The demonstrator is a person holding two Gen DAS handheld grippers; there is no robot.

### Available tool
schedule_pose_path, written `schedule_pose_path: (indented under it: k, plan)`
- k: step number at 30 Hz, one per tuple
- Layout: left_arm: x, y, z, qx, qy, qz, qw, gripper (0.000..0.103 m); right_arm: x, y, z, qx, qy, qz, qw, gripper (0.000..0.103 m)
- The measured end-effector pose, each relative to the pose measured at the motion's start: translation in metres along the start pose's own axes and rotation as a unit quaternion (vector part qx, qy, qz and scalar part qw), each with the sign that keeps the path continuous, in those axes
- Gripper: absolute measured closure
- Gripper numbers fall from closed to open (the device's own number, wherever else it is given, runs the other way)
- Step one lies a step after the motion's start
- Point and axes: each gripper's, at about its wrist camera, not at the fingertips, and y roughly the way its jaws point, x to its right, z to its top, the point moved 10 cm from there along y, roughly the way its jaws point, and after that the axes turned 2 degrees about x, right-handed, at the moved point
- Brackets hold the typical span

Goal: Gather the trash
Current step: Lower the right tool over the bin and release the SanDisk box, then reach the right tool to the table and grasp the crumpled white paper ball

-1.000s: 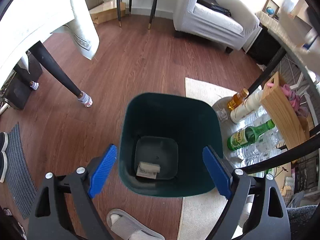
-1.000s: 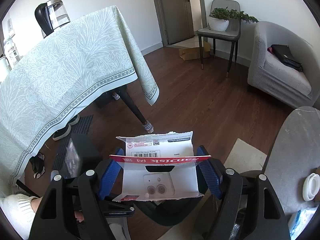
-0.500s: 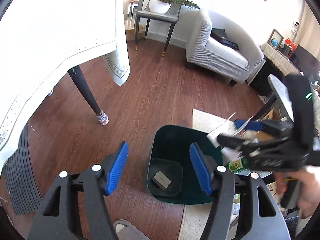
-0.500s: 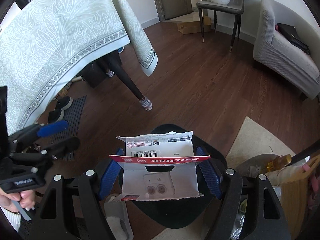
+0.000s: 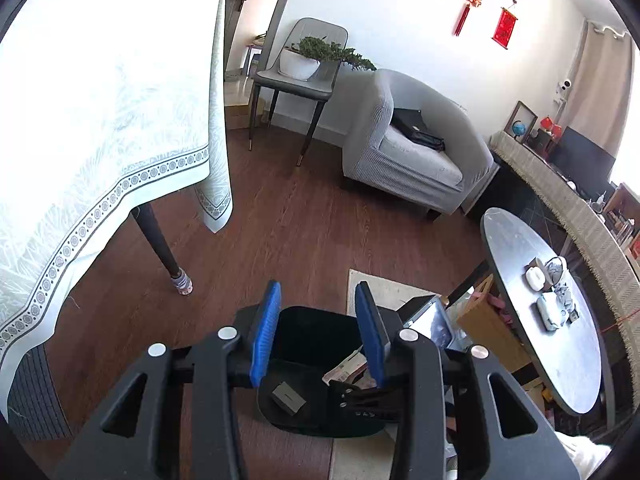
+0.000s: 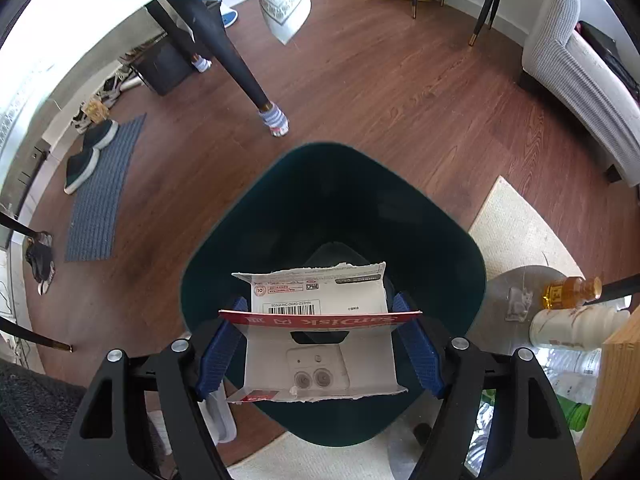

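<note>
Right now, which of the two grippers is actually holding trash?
The right gripper: its blue pads clamp the torn SanDisk card package above the bin. The left gripper holds nothing.

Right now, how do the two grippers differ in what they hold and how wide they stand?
The right gripper is clamped on a torn SanDisk card package; the left gripper has nothing between its pads. The right gripper's jaws stand wide across the package, while the left gripper's jaws are narrower and have just been closing. Both have blue pads on black frames and are over the dark green bin.
</note>
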Motion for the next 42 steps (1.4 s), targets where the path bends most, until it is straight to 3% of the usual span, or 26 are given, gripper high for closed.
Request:
schedule_pose_path:
  k: [6, 12, 20, 22, 28, 35, 42]
  plan:
    - [0.016, -0.010, 0.015, 0.020, -0.008, -0.009, 0.9997, 0.067, 0.006, 0.028, -0.016, -0.032, -0.042, -0.053, 0.997, 0.018]
    - [0.032, -0.025, 0.031, 0.046, 0.005, -0.008, 0.9989, 0.066, -0.001, 0.011, -0.021, -0.022, -0.057, -0.042, 0.997, 0.018]
    - [0.046, -0.046, 0.046, 0.087, 0.014, -0.003, 0.9961, 0.061, -0.020, -0.080, 0.008, 0.088, -0.058, 0.006, 0.994, 0.018]
    - [0.050, -0.051, 0.050, 0.097, 0.017, -0.002, 0.9951, 0.055, -0.021, -0.106, 0.014, 0.116, -0.062, 0.011, 0.991, 0.024]
    - [0.065, -0.063, 0.058, 0.127, 0.015, -0.011, 0.9918, 0.050, -0.013, -0.171, 0.021, 0.180, -0.071, 0.001, 0.981, 0.035]
    - [0.098, -0.061, 0.057, 0.132, 0.025, -0.025, 0.9906, 0.040, 0.018, -0.240, 0.017, 0.245, -0.048, -0.011, 0.968, 0.040]
    - [0.149, -0.029, 0.035, 0.101, 0.054, -0.041, 0.9925, 0.031, 0.092, -0.293, -0.013, 0.280, -0.007, -0.062, 0.958, 0.040]
